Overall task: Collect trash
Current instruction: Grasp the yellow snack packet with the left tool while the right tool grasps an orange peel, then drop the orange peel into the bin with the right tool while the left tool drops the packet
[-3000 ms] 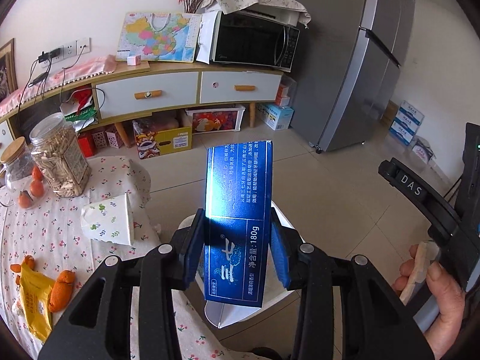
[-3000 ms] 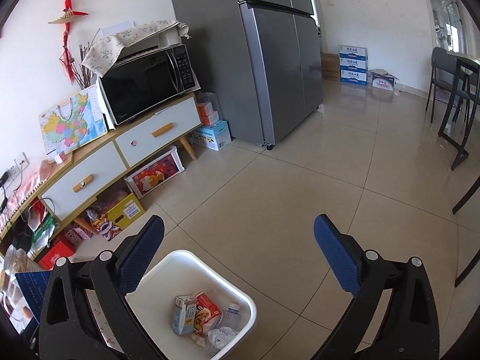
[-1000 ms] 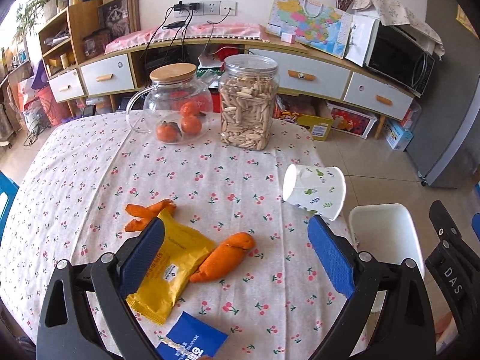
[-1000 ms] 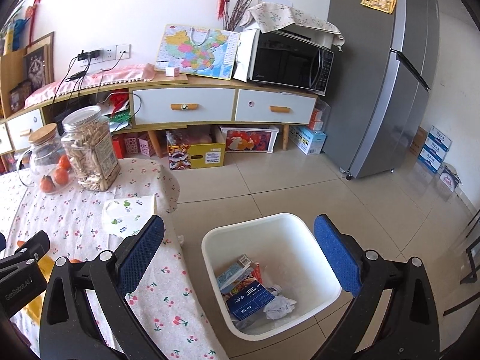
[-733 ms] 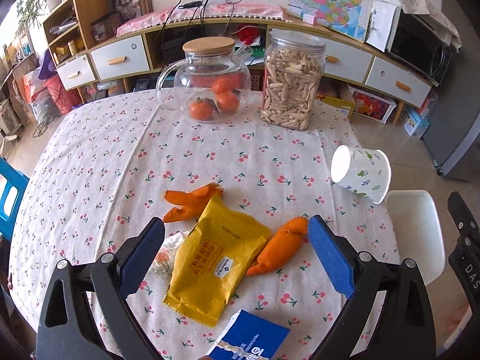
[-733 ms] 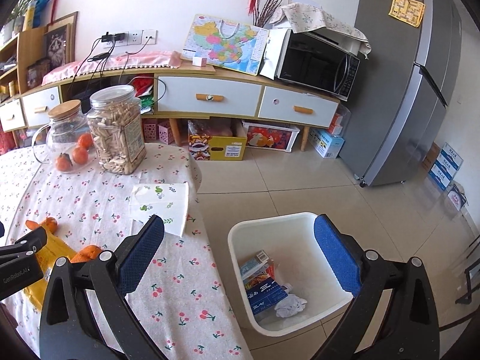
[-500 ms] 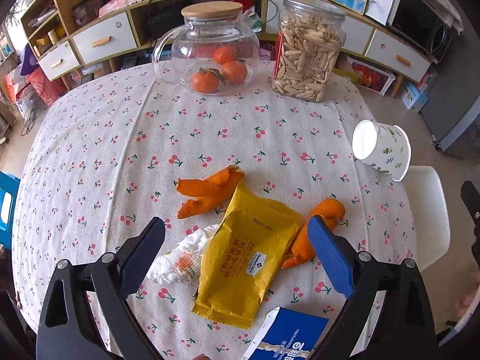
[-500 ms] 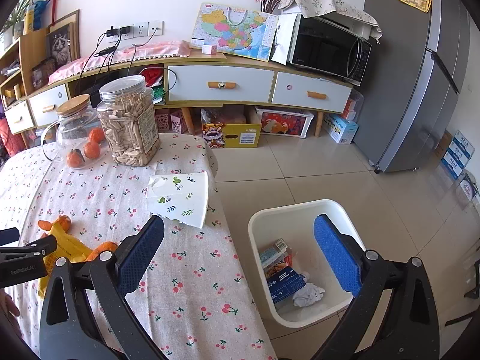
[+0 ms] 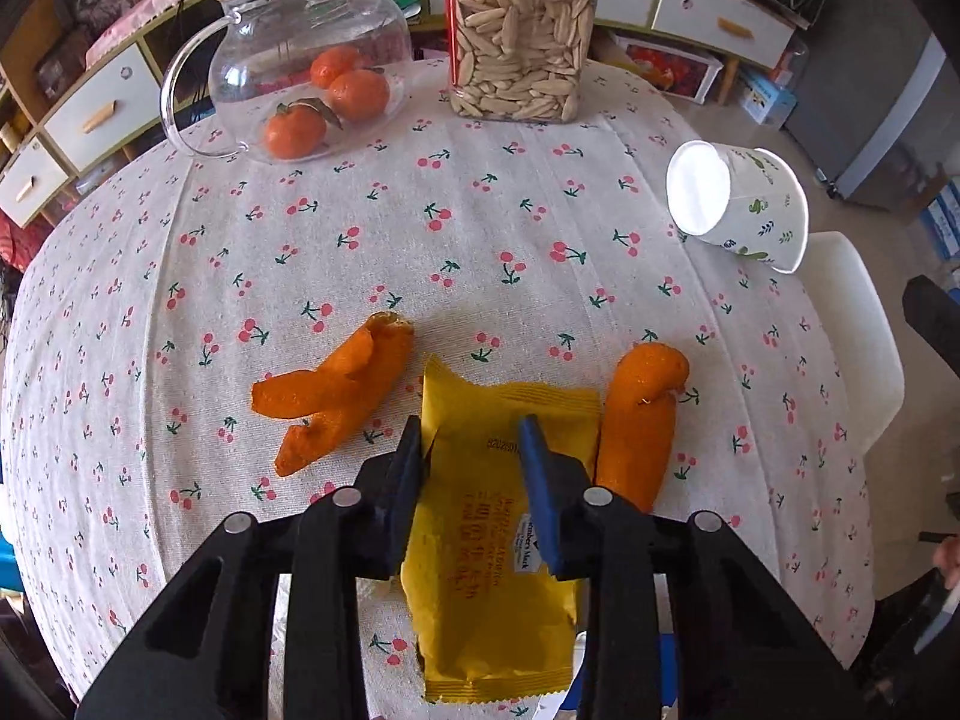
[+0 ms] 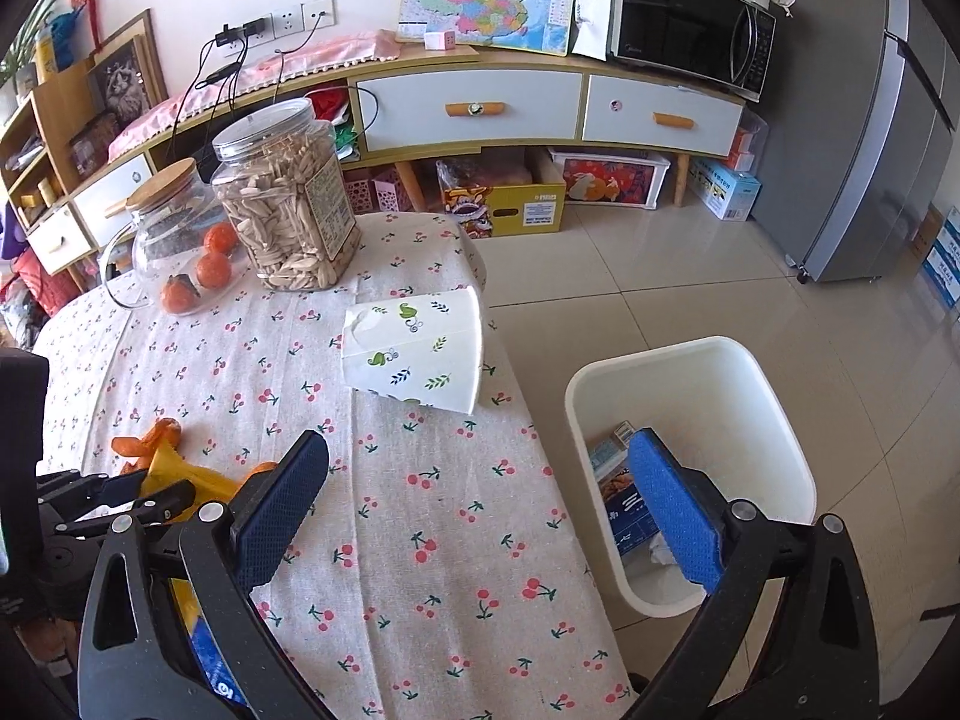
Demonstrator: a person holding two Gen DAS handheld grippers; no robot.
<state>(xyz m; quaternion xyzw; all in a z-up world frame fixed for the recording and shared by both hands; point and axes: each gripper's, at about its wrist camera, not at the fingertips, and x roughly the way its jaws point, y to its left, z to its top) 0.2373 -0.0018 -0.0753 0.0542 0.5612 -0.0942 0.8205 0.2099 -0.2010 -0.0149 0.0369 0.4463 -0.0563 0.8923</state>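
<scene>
Down onto the yellow wrapper [image 9: 492, 546] since earlier, the left gripper [image 9: 474, 450] has just been closing, pinching it; slick foil may slip free. Right gripper [image 10: 480, 510] gapes empty

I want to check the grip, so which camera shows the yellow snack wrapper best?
The left wrist view: the yellow snack wrapper lies flat, fully visible between the left claw fingers. The right wrist view shows only a corner beside the orange peel.

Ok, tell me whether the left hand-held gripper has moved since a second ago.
Yes. The left hand-held gripper came down toward the table, away from the jar, and its jaws have just been closing on the yellow packet.
</scene>
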